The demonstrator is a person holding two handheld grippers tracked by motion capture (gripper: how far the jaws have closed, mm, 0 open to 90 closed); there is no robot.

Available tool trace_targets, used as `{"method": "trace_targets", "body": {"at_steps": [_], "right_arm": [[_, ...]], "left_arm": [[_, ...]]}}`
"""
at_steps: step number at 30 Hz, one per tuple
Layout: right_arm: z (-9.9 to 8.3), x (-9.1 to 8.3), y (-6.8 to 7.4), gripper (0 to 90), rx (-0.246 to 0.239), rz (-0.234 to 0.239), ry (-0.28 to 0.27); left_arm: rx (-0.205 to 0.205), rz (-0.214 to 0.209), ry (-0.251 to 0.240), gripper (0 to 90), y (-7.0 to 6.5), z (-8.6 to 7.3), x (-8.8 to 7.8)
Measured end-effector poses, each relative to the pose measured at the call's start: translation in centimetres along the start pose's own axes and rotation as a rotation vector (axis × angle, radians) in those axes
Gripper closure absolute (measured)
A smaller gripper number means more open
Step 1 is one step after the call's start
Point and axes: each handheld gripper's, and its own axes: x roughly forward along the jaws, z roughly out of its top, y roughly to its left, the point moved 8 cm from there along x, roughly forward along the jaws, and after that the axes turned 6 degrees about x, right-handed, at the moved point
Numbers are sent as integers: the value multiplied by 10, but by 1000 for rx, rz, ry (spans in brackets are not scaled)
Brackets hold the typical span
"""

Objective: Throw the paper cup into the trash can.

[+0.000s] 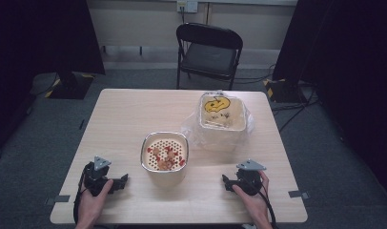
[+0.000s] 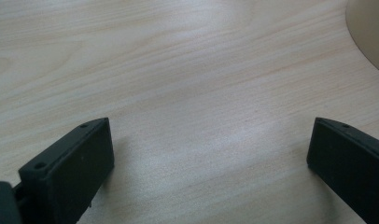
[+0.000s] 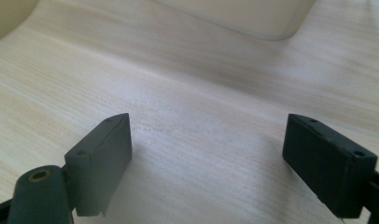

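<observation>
High view: my two hands rest on the near edge of the wooden bench (image 1: 134, 114), the left hand (image 1: 94, 198) holding the left gripper (image 1: 119, 182) pointed inward to the right, the right hand (image 1: 251, 193) holding the right gripper (image 1: 226, 181) pointed inward to the left. Left gripper view and right gripper view: both pairs of jaws stand wide apart over bare wood, holding nothing. Between the grippers, just ahead, sits a cream tub with a perforated strainer (image 1: 164, 152) holding reddish pieces; behind it to the right stands a bag-lined container (image 1: 222, 114) with yellow contents. A black folding chair (image 1: 209, 50) stands beyond the bench.
</observation>
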Motion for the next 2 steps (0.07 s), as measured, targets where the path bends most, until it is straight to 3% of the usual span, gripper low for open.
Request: {"method": "trace_targets", "body": {"at_steps": [2], "right_arm": [[0,1,-1,132,11,0,7]], "left_arm": [[0,0,-1,0,0,0,0]]}}
